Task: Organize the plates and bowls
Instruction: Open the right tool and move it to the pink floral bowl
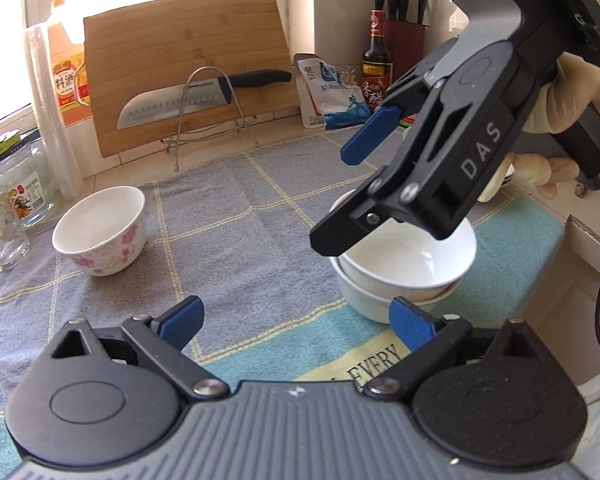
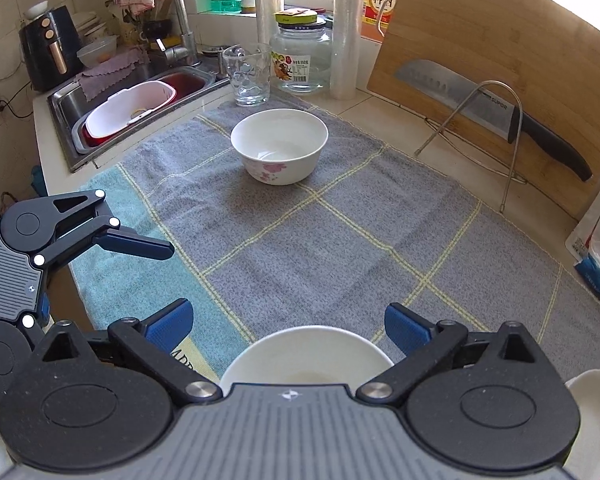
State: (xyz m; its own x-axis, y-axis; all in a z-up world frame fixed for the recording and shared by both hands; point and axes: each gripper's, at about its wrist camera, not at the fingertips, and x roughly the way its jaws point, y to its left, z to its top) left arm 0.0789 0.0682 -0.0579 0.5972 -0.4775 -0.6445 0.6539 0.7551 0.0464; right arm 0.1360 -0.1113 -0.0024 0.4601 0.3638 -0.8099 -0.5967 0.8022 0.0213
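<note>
Two plain white bowls [image 1: 404,268] sit nested on the grey checked towel [image 1: 240,208], the upper one slightly tilted. My right gripper [image 1: 356,184] hangs open just above them, held by a gloved hand [image 1: 572,92]. In the right wrist view its blue pads [image 2: 406,328] stand wide on either side of the top bowl's rim [image 2: 306,354], not touching it. My left gripper [image 1: 298,320] is open and empty, just in front of the stack. One of its fingers [image 2: 140,245] shows at the left of the right wrist view. A white bowl with pink flowers [image 1: 100,232] [image 2: 280,144] stands alone further along the towel.
A bamboo cutting board [image 1: 180,64] with a knife [image 1: 172,106] on a wire rack leans at the back. A glass [image 2: 248,74], a jar [image 2: 300,60] and the sink [image 2: 132,100] lie beyond the flowered bowl. A bottle [image 1: 376,56] and a bag [image 1: 332,96] stand near the wall.
</note>
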